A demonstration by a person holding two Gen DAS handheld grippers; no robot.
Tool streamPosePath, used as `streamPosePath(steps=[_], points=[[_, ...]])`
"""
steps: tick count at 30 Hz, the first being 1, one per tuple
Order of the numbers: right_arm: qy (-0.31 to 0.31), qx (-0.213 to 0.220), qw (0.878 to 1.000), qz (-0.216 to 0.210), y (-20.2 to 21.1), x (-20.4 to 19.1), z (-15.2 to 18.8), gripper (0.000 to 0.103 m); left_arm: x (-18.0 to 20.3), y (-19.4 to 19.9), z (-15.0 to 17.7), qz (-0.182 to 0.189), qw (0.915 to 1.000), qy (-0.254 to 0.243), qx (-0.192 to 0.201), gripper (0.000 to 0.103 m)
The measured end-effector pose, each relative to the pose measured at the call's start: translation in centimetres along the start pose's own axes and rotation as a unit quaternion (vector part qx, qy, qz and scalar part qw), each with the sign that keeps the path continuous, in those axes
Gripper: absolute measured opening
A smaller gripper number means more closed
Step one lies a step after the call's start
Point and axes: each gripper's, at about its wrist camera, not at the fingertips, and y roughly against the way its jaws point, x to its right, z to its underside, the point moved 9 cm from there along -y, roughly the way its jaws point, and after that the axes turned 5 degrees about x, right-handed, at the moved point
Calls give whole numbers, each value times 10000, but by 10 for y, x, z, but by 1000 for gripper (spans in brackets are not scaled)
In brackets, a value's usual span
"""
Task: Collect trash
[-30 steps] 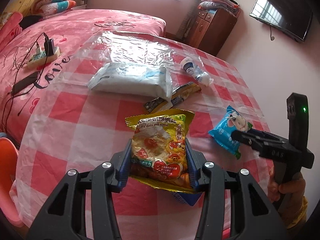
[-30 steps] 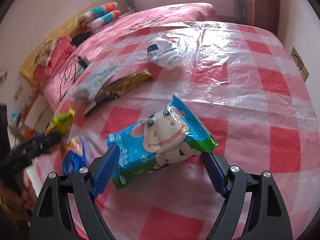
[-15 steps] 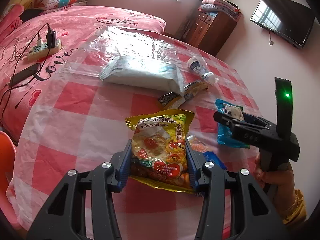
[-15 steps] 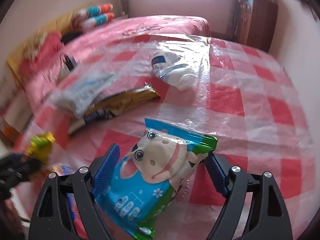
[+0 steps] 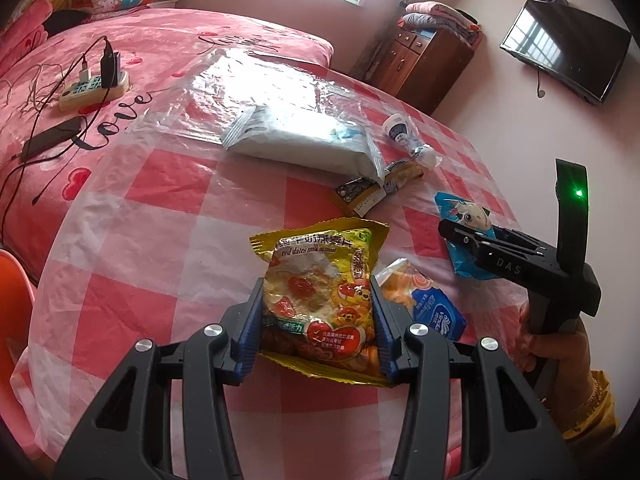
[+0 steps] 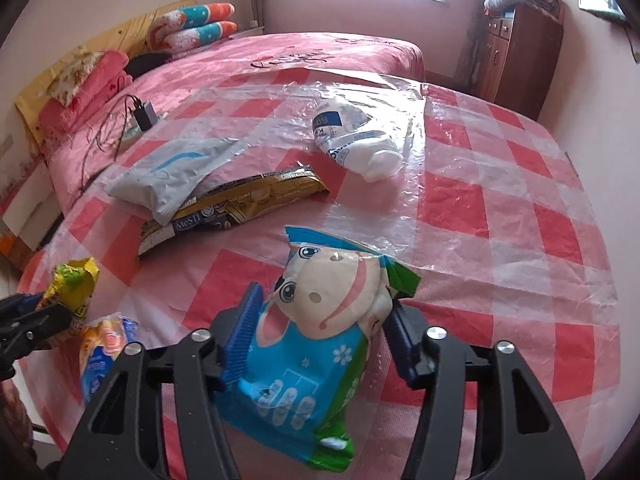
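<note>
My left gripper [image 5: 318, 304] is shut on a yellow oatmeal snack packet [image 5: 320, 280] and holds it above the checked tablecloth [image 5: 160, 240]. My right gripper [image 6: 322, 316] is shut on a blue cow-print packet [image 6: 320, 340]; it shows to the right in the left wrist view [image 5: 464, 236]. An orange-and-blue wrapper [image 5: 424, 304] lies under the left gripper. A black-and-gold wrapper [image 6: 236, 204], a grey-white pouch [image 6: 172, 172] and a white crushed bottle [image 6: 356, 140] lie farther back on the table.
A pink bed [image 5: 160, 48] with a power strip [image 5: 92, 88], cables and a phone [image 5: 50, 138] lies beyond the table. A wooden cabinet [image 6: 520, 52] stands at the back right, a wall television [image 5: 564, 48] beside it. An orange chair [image 5: 12, 292] is at the left.
My right gripper has closed on the cow-print packet and lifted it off the table, tilting it upright. My left gripper has kept its hold on the yellow packet and moved slightly forward.
</note>
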Motion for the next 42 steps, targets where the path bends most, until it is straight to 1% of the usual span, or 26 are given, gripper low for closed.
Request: streamPosePath(steps=[4,7,15,19,22,25,28,31,35,38,42], points=[[-198,36,9997,-119,4,1,0,49,-3,2,2,92,9999,36,23,49],[-232,91,9996,-93,9,1,0,47,-5,6,3,171,9998,71,64,49],[-412,236,9986,-212,28,-6,-12,46,-14,20,0,322,9990,169,251,49],[-429,274,9979,-407,38,-22,-21,46,-25,30,-3,314,9985,252,373,49],[-421,271,9964,-680,43,-43,-28,46,-35,40,-5,267,9980,322,483,49],[-361,229,9936,-1046,47,-73,-34,46,-48,53,-7,197,9970,427,615,49],[-220,173,9886,-1477,50,-112,-41,46,-64,68,-8,96,9957,525,758,49],[-31,66,9807,-1956,52,-159,-48,46,-85,84,-6,-89,9940,644,882,49],[392,-117,9655,-2572,53,-233,-50,46,-122,106,1,-413,9901,896,1003,49],[729,-263,9534,-2917,52,-286,-46,46,-157,122,9,-720,9847,1148,1095,49],[1111,-397,9378,-3266,49,-347,-38,46,-211,144,24,-1189,9728,1588,1199,49]])
